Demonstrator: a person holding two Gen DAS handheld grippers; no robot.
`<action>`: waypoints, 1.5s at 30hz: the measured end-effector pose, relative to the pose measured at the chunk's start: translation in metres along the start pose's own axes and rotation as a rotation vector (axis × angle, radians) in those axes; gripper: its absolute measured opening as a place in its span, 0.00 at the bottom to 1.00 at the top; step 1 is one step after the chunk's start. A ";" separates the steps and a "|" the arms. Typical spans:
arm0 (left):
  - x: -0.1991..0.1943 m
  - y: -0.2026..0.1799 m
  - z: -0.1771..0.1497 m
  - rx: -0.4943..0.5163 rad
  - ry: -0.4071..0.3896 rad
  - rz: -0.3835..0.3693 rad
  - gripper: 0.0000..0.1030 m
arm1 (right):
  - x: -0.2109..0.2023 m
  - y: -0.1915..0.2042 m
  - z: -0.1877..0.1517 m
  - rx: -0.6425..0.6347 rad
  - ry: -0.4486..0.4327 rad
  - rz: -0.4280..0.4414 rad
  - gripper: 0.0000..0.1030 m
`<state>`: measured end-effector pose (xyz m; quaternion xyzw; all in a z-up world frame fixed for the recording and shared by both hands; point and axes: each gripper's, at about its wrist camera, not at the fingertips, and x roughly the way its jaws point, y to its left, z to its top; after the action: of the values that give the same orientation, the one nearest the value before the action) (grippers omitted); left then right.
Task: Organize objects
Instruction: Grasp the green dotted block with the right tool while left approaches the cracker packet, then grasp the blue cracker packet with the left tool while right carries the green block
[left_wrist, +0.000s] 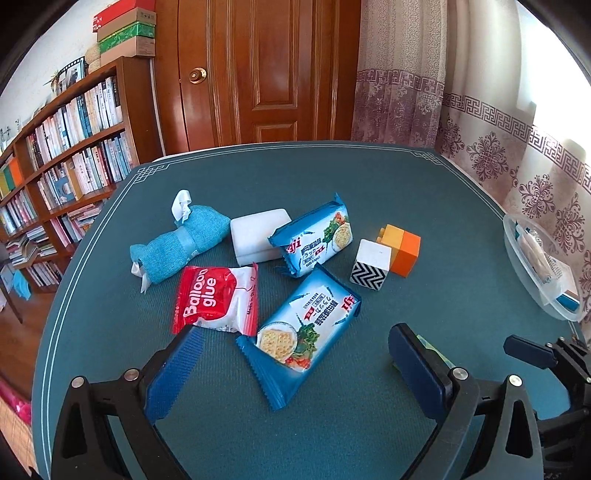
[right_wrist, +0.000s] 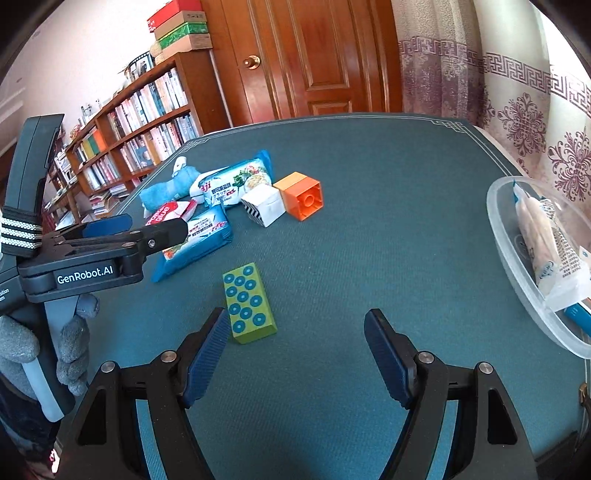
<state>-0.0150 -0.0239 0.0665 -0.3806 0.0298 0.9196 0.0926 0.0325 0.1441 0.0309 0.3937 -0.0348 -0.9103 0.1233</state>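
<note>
On the teal table mat, a cluster of objects lies ahead of my left gripper (left_wrist: 295, 328), which is open. The near cracker packet (left_wrist: 306, 325) lies flat between its fingertips, untouched by the pads. Behind it are a red Balloon glue packet (left_wrist: 216, 299), a second cracker packet (left_wrist: 314, 236), a rolled blue towel (left_wrist: 181, 243), a white box (left_wrist: 258, 236), a zigzag cube (left_wrist: 369, 264) and an orange block (left_wrist: 400, 249). My right gripper (right_wrist: 297, 314) is open and holds nothing. A green studded block (right_wrist: 249, 302) lies just beside its left fingertip.
A clear plastic container (right_wrist: 495, 206) at the table's right edge holds a wrapped packet (right_wrist: 546, 243). A gloved hand (right_wrist: 70, 350) holds the left gripper (right_wrist: 147, 229) at the left of the right wrist view. A bookshelf, a wooden door and curtains stand beyond the table.
</note>
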 end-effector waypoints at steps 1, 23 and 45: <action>0.000 0.005 -0.001 -0.007 0.001 0.004 0.99 | 0.004 0.004 0.001 -0.012 0.006 0.003 0.74; 0.016 0.006 0.001 0.041 -0.013 -0.007 0.99 | 0.030 0.012 0.002 -0.054 0.044 -0.088 0.30; 0.054 -0.016 0.002 0.133 0.084 -0.066 0.61 | 0.022 0.000 -0.005 -0.001 0.030 -0.054 0.30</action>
<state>-0.0504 0.0000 0.0302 -0.4124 0.0821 0.8954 0.1466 0.0211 0.1390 0.0119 0.4082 -0.0216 -0.9072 0.0993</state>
